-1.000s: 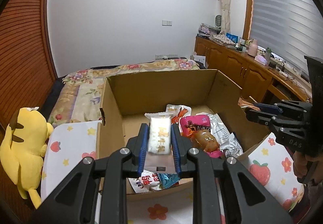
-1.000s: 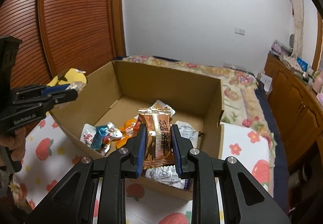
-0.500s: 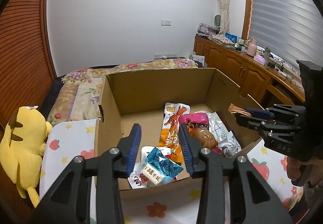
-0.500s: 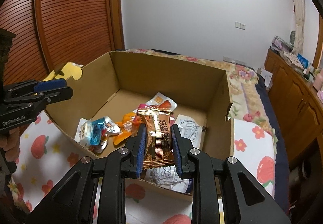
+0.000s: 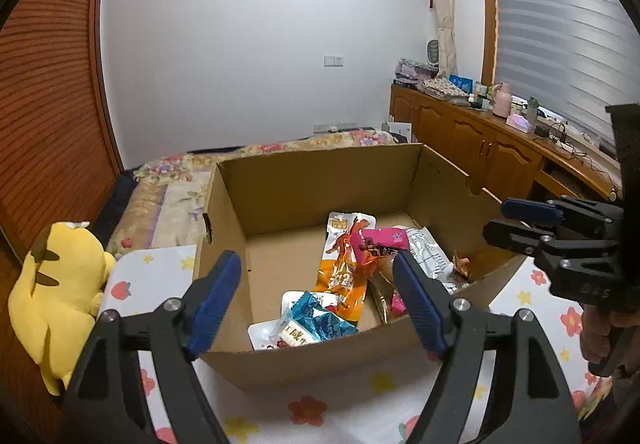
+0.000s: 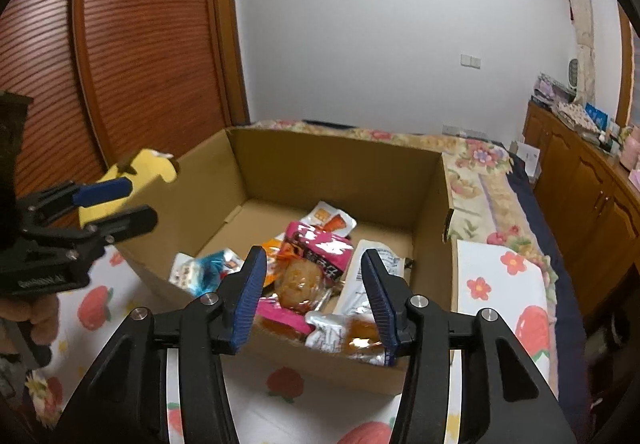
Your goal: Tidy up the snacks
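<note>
An open cardboard box (image 5: 320, 180) holds several snack packets: an orange one (image 5: 344, 264), a pink one (image 5: 380, 244), a silver one (image 5: 428, 256) and a white bar (image 5: 298, 332) beside a blue wrapper (image 5: 320, 320). My left gripper (image 5: 316, 272) hovers over the box's near wall, its jaws opening with nothing between them. My right gripper (image 6: 314, 260) is over the box's near right side, jaws also opening and empty. Below it a golden packet (image 6: 362, 340) lies blurred against the front wall, next to the pink packet (image 6: 320, 248). Each gripper shows in the other's view, the right (image 5: 520, 220) and the left (image 6: 116, 204).
The box (image 6: 332, 168) stands on a cloth printed with flowers and strawberries (image 5: 304, 412). A yellow plush toy (image 5: 56, 292) sits to its left. Behind is a bed with a floral cover (image 5: 168, 188), and wooden cabinets (image 5: 480, 148) run along the right wall. A hand (image 5: 600, 336) holds the right gripper.
The left gripper let go of the white bar, which dropped into the box, and its jaws spread wider. The right gripper has just released the golden packet, which fell into the box.
</note>
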`<state>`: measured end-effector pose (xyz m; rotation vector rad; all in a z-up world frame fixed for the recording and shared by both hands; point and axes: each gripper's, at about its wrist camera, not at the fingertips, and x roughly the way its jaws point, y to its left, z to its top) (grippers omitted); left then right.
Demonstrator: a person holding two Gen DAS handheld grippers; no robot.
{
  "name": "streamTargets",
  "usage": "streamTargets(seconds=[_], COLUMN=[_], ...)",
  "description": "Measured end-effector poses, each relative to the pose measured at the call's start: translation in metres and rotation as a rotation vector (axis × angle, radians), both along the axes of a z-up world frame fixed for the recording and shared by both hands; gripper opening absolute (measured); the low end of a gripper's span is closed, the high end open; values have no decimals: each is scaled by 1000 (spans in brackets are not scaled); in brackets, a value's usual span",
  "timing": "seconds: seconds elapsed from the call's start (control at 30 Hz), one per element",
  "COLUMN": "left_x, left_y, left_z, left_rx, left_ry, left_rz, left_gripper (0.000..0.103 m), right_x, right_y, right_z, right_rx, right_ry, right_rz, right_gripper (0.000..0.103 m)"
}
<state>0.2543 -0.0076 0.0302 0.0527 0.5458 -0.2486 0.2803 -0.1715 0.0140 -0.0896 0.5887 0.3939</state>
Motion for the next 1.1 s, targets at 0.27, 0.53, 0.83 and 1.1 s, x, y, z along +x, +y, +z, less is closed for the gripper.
streamTargets(seconds=[0.27, 0.53, 0.83, 1.1], left_x=[-28, -58, -96, -129], left_y=[-5, -5, 0, -1], left_z=[11, 33, 66, 73], left_rx=[33, 27, 7, 9], left_ry=[-90, -119, -136, -157], left_rz=[62, 120, 148, 149], left_gripper=[99, 103, 103, 103], right_x=[-37, -63, -98, -127], right_y=[-6, -13, -21, -22], right_z=[15, 26, 56, 70], right_rx=[17, 3, 6, -8], right_ry=[-69, -114, -169, -205], right_rz=[-26, -92, -143, -168], right_gripper=[57, 91, 103, 103])
